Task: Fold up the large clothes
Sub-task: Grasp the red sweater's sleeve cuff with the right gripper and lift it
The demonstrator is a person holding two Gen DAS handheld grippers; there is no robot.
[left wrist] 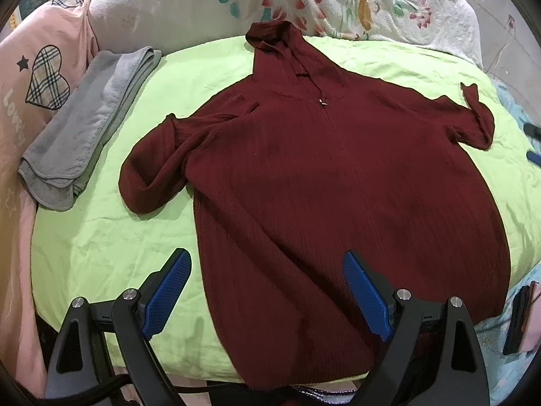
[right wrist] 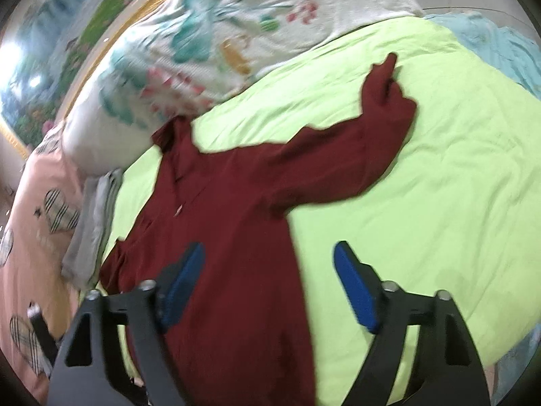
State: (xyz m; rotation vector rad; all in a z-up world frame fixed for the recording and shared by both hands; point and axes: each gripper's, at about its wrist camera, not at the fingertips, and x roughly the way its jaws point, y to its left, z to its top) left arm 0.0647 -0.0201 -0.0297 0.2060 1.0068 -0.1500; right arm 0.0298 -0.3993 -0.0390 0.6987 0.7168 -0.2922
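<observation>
A dark red hooded sweater lies flat, front up, on a lime green sheet, hood toward the far pillows. Its left sleeve is bent inward; its right sleeve is folded near the sheet's right side. My left gripper is open and empty, above the sweater's lower left hem. The right wrist view is blurred: the sweater runs diagonally, one sleeve stretched out to the right. My right gripper is open and empty over the sweater's right edge.
A folded grey cloth lies at the sheet's left edge, also in the right wrist view. A pink blanket with plaid hearts is at left. Floral pillows line the far side. Light blue fabric lies right.
</observation>
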